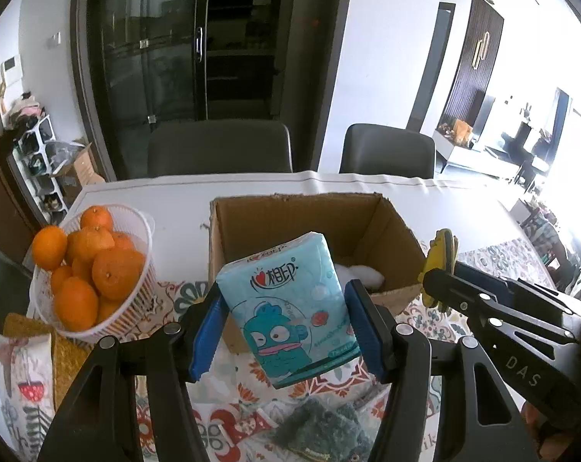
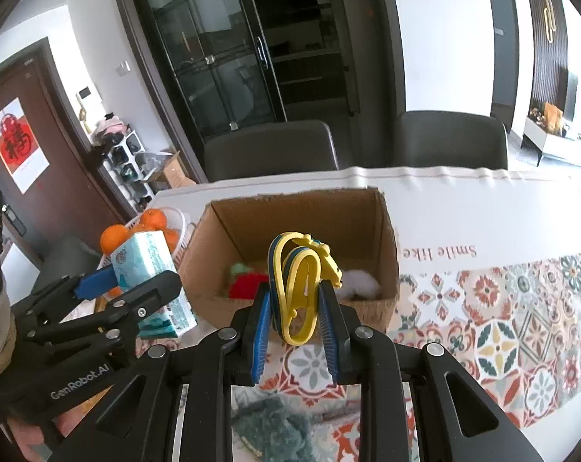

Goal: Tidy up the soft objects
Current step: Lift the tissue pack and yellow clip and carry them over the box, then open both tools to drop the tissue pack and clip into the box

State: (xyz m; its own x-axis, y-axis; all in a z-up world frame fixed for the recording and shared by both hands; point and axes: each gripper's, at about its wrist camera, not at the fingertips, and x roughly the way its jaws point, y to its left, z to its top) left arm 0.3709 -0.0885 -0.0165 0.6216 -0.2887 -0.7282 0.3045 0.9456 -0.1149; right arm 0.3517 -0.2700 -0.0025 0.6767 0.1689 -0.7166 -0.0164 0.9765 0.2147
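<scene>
My left gripper is shut on a blue tissue pack with a cartoon fish, held above the table just before the open cardboard box. It also shows in the right wrist view. My right gripper is shut on a yellow and blue rubbery toy, held in front of the box. The toy also shows in the left wrist view. Inside the box lie a white fluffy item and a red and green soft item.
A white basket of oranges stands left of the box. A dark green knitted item lies on the patterned tablecloth below the grippers. Two dark chairs stand behind the table. A patterned pouch lies at the near left.
</scene>
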